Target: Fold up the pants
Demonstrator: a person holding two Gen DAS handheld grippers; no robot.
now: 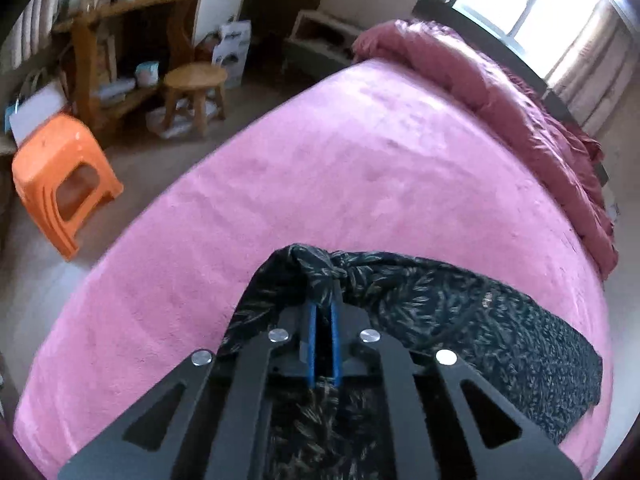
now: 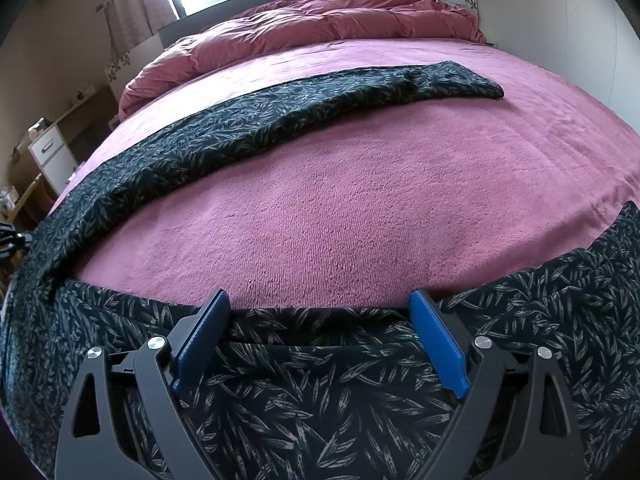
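Observation:
Dark pants [image 1: 460,312] with a pale leaf print lie on the pink bed cover [image 1: 320,168]. In the left wrist view my left gripper [image 1: 323,292] is shut on a bunched-up fold of the pants, with the cloth puckered between its blue pads. In the right wrist view the pants [image 2: 312,392] spread out under my right gripper [image 2: 318,298]. It stands open with its blue pads [image 2: 436,344] wide apart above the fabric's edge, gripping nothing. One leg [image 2: 280,116] stretches away across the bed to the upper right.
A crumpled pink-red duvet [image 2: 320,16] is piled at the head of the bed under the window. Beside the bed on the floor stand an orange plastic stool [image 1: 60,176], a round wooden stool [image 1: 196,80] and a wooden shelf unit [image 1: 120,40].

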